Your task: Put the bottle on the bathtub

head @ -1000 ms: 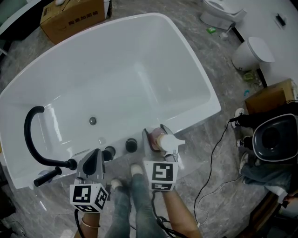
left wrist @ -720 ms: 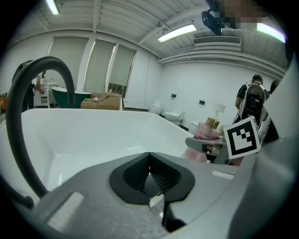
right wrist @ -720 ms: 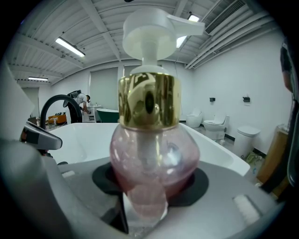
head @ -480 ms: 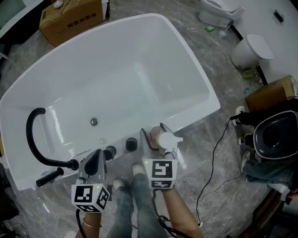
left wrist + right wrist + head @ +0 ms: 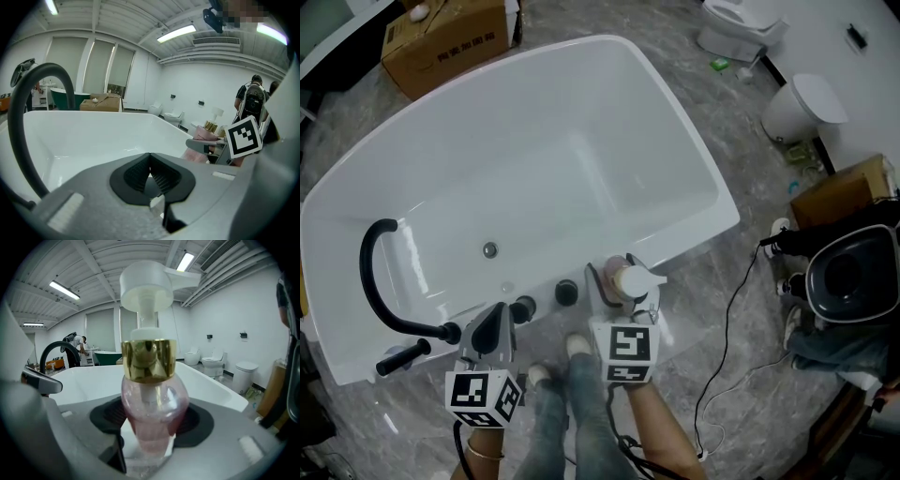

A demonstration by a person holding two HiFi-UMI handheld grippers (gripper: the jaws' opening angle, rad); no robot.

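Observation:
A pink pump bottle (image 5: 628, 279) with a gold collar and a white pump head stands upright at the near rim of the white bathtub (image 5: 698, 159). My right gripper (image 5: 617, 283) is shut on it. In the right gripper view the bottle (image 5: 152, 408) fills the gap between the dark pads (image 5: 197, 420); whether its base touches the rim is hidden. My left gripper (image 5: 492, 326) hovers over the rim further left, its jaws closed with nothing between them (image 5: 151, 174). From there the bottle (image 5: 206, 134) shows at the right.
On the near rim are a black arched faucet (image 5: 370, 272) and two black knobs (image 5: 566, 292). My legs and shoes (image 5: 572, 370) are just below the rim. A cable (image 5: 733, 319), a black machine (image 5: 853, 277), a cardboard box (image 5: 441, 33) and toilets (image 5: 741, 28) surround the tub.
The head view has shifted slightly. Both grippers and the bottle keep nearly the same places at the near rim.

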